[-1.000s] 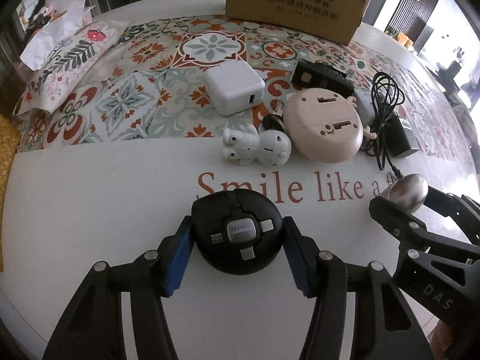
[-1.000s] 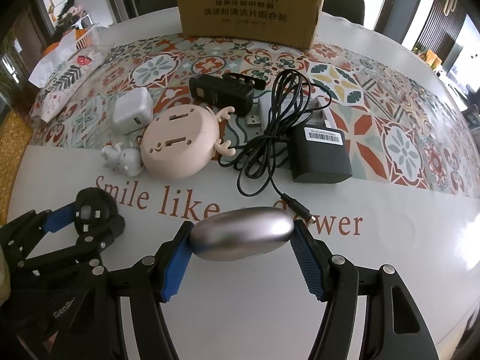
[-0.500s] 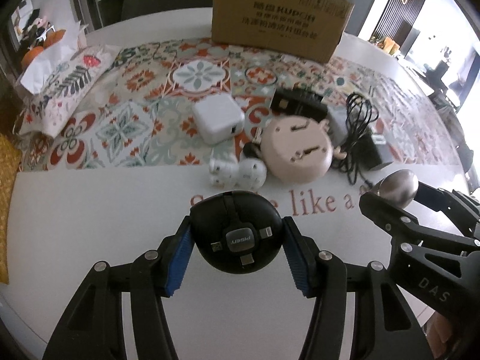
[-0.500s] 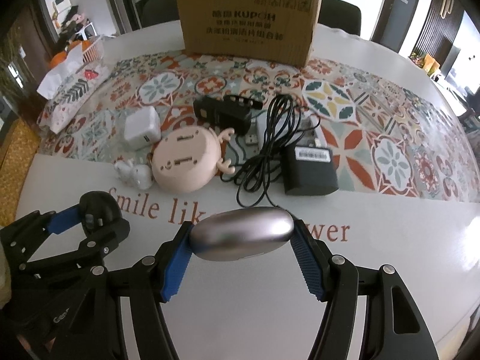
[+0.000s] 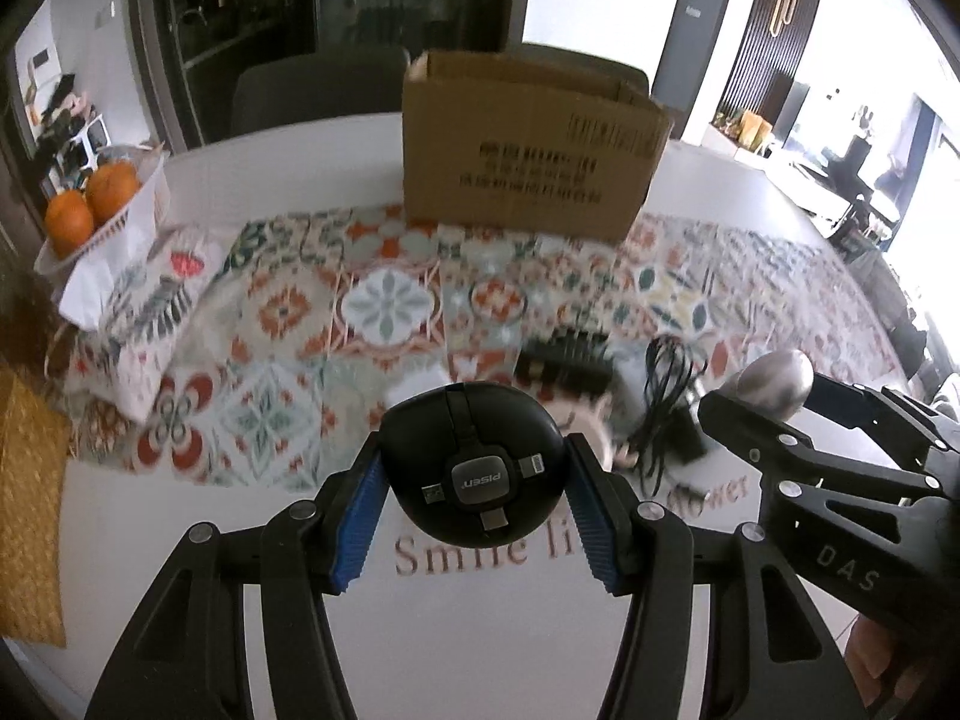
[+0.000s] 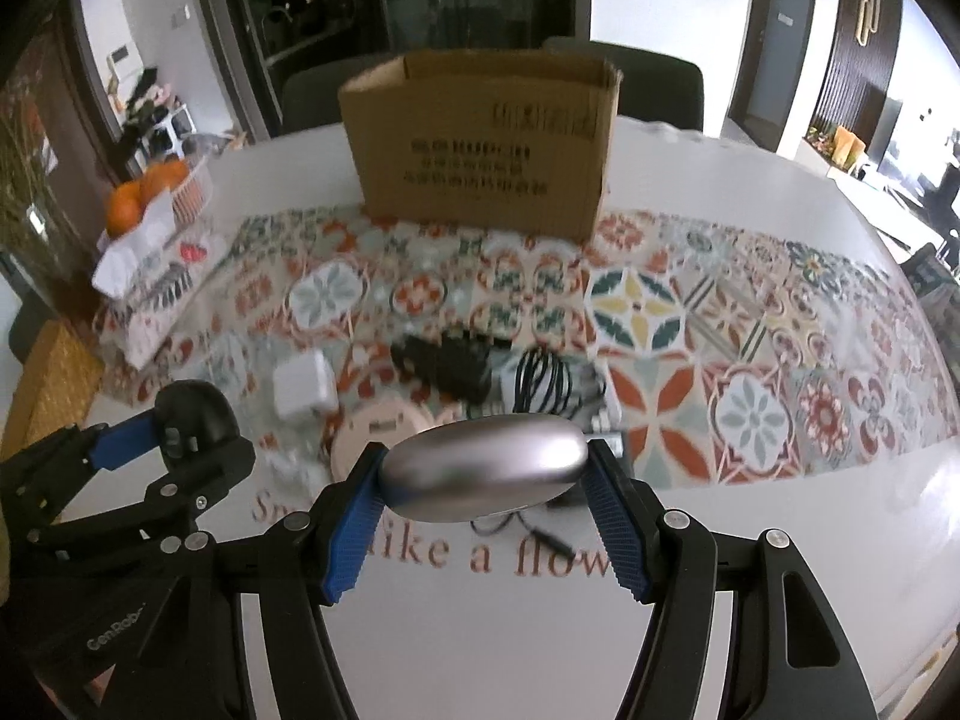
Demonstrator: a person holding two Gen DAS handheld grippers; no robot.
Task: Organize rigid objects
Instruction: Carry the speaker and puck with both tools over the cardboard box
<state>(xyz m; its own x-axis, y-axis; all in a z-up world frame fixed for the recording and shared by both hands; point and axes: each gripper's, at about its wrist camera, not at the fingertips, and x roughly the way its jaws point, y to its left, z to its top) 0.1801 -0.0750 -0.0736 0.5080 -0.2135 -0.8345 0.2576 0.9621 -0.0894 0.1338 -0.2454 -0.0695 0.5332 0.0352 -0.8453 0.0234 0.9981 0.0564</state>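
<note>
A round black cable hub [image 5: 474, 463] sat clamped between the blue pads of the left gripper [image 5: 474, 501], held above the table [image 5: 492, 630] in front of the cardboard box [image 5: 528, 150]. Beside it, the right gripper [image 6: 486, 495] pinched a silver oval case [image 6: 485, 467] above a pink round gadget [image 6: 384, 429], a white charger [image 6: 303, 385] and a coiled black cable [image 6: 543, 381] lying nearer the box.

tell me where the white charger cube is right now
In the right wrist view the white charger cube lies on the patterned table runner, left of the black adapter and just behind the pink round gadget.
</note>
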